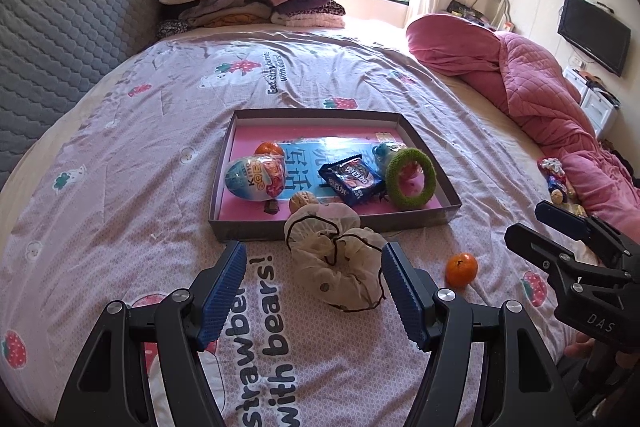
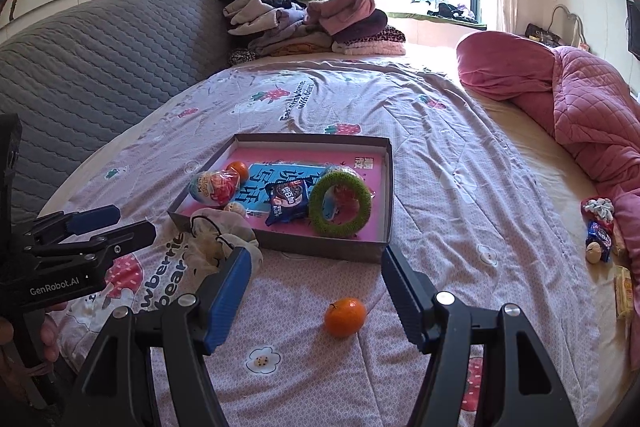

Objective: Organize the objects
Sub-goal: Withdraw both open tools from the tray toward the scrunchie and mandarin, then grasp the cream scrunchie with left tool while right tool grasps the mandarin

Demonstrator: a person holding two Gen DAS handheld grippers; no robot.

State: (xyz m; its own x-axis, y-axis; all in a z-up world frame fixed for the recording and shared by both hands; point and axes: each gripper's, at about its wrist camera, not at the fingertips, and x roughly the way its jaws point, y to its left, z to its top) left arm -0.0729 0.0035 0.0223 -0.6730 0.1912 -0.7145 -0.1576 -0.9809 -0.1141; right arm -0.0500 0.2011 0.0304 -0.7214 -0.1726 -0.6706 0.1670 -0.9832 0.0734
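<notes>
1. Fingers of the left gripper stand wide apart and hold nothing; the cream drawstring pouch lies on the bed right between them, just short of the near wall of the shallow box.
2. Taking that box as the landmark: the pouch leans against the outside of its near wall, its far lobe humped up over the rim. Its long axis runs away from the left gripper, toward the box.
3. The right gripper is equally open and empty. The loose tangerine sits on the bed just before the box's near wall, between and slightly below the right fingertips.
4. So, as I judge it, the left gripper is the nearer one for the pouch and the right for the tangerine; each thing lies straight ahead of its own fingers, and a short forward drop would bracket it.
5. Inside the box already: a foil egg, a second tangerine, a dark biscuit packet, a green ring and a walnut.
6. Hard to make out: the wrapped things far right of the box, by the pink quilt; what the ring partly hides; and whether the pouch's cord is snagged on the rim.
</notes>
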